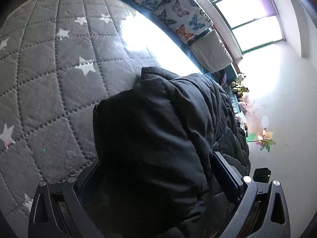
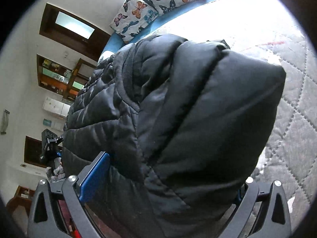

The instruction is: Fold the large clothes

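A black quilted puffer jacket [image 1: 158, 130] is bunched up above a grey quilted bedspread with white stars [image 1: 49, 75]. My left gripper [image 1: 158, 178] is shut on a thick fold of the jacket, which fills the space between its blue pads [image 1: 227, 174]. In the right wrist view the same jacket [image 2: 188, 109] bulges between the fingers of my right gripper [image 2: 168, 178], which is shut on another fold; one blue pad [image 2: 95, 174] shows at the left. The fingertips of both grippers are hidden by fabric.
Butterfly-print pillows [image 1: 174, 8] and a white pillow [image 1: 212, 51] line the far edge of the bed under a bright window [image 1: 253, 19]. Stuffed toys [image 1: 239, 85] sit by the wall. Shelves [image 2: 59, 75] and a tripod-mounted device [image 2: 49, 142] stand beside the bed.
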Tool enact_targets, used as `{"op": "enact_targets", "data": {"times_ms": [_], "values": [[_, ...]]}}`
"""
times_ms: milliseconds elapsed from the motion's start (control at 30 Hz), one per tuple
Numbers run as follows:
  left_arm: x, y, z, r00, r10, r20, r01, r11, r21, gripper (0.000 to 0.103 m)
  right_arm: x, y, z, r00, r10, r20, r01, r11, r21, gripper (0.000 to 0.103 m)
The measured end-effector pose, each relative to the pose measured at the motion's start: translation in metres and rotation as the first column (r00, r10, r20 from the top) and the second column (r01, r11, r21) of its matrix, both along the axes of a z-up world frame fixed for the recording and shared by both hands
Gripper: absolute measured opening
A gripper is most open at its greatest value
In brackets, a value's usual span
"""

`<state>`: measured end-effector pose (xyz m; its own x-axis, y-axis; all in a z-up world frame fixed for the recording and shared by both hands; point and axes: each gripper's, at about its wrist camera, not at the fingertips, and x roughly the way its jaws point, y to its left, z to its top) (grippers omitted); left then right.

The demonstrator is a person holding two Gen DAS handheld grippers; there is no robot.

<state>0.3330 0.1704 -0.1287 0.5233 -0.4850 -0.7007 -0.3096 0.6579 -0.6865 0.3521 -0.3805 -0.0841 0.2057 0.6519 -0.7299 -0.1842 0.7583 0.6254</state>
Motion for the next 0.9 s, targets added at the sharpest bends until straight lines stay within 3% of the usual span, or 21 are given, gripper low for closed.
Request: {"op": "enact_targets", "data": {"times_ms": [167,300,467,800,900], "values": [[0.004,0.001,-0.007,1.000,-0.016,0.013,0.016,1.000,-0.002,0.103,0.002,0.000,0.001,1.000,-0.021,-0.003,0.021,1.000,0.013,0.103],[0.014,-0.012,-0.007,0.999,-0.042,0.019,0.043,0.998,-0.055,0.102,0.002,-0.003,-0.001,1.000,-0.008,-0.022,0.009,0.999,0.050,0.103],[0.014,-0.026,0.002,0.995,-0.095,0.034,0.094,0.995,0.039,0.101,0.000,-0.008,-0.001,1.000,0.004,-0.018,-0.002,0.995,0.105,0.103],[0.027,-0.029,-0.010,0.994,-0.107,-0.007,0.106,0.993,-0.056,0.100,0.001,-0.013,-0.006,0.999,-0.004,-0.032,0.008,0.988,0.151,0.103],[0.026,-0.035,-0.004,0.994,-0.113,0.005,0.113,0.993,-0.041,0.095,-0.007,-0.015,0.001,1.000,-0.009,-0.009,0.011,0.985,0.171,0.085]]}}
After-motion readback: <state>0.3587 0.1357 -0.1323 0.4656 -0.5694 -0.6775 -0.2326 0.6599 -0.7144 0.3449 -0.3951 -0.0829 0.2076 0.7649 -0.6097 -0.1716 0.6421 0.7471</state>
